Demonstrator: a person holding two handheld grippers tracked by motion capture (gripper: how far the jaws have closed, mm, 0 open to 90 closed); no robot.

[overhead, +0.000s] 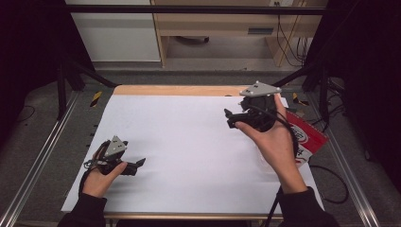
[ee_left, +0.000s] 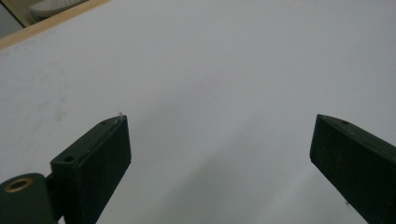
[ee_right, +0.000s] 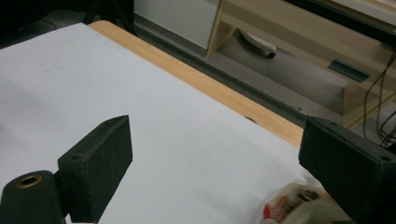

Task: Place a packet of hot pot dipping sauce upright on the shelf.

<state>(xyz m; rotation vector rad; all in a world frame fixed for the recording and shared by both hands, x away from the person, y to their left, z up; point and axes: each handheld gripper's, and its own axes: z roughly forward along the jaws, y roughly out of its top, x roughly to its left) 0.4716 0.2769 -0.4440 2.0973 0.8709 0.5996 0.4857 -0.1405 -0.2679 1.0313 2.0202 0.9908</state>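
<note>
While both grippers, left (overhead: 140, 163) and right (overhead: 227, 118), hover with jaws apart and empty, the red-and-white packet (overhead: 307, 139) lies ungrasped at the tabletop's (overhead: 189, 142) right edge.

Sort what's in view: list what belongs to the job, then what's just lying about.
Job:
- red-and-white packet, at the sheet's right edge
- right gripper, open, nearest it
- left gripper, open, empty
- white sheet

Lying about:
- wooden table edge
- floor cables
- shelf unit
</note>
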